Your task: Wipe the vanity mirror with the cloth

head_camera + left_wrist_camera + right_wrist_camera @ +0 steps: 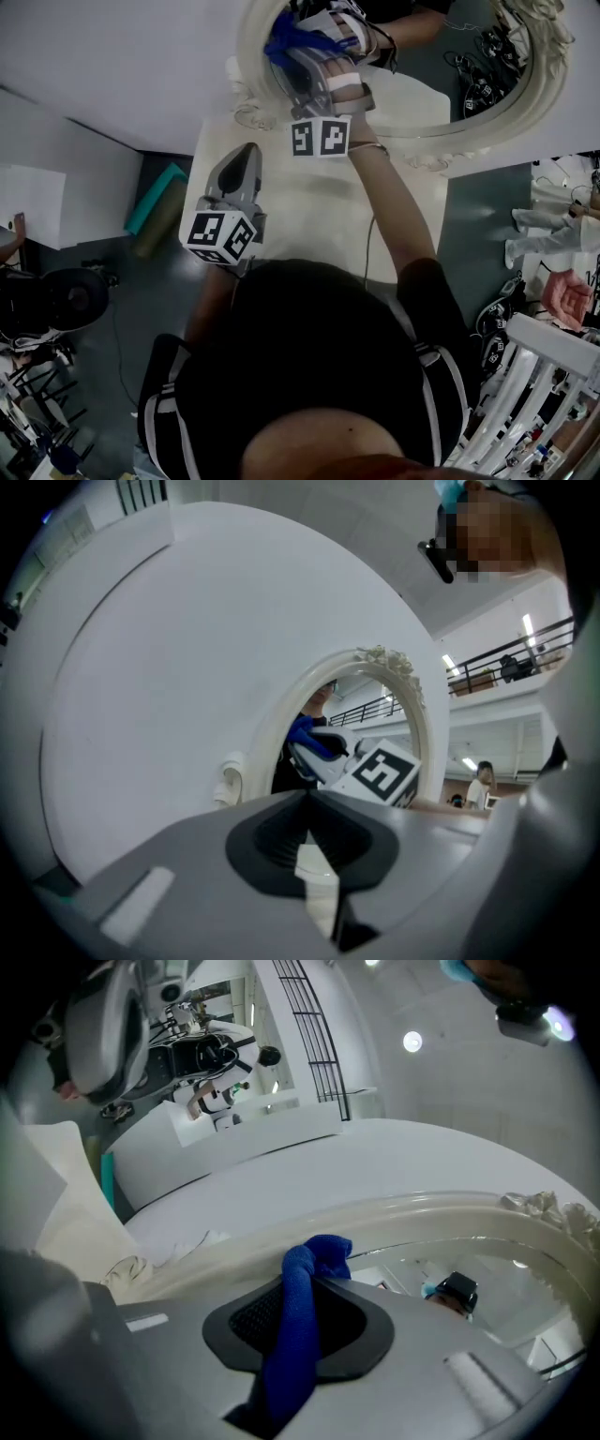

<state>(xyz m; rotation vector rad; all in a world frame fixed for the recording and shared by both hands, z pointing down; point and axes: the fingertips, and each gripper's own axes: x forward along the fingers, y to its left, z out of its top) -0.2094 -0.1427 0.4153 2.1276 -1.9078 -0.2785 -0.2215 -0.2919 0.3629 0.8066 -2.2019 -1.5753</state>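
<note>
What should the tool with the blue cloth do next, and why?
Probably slide the cloth sideways across the glass. The right tool pinches the blue cloth, and the cloth's tip sits at the edge of the mirror, right by its cream frame. Nearly all the glass lies beyond it.

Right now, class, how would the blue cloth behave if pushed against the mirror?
Probably floppy: the blue cloth bunches and folds where the right gripper pinches it. Likely light and soft, so it should flatten against the mirror.
</note>
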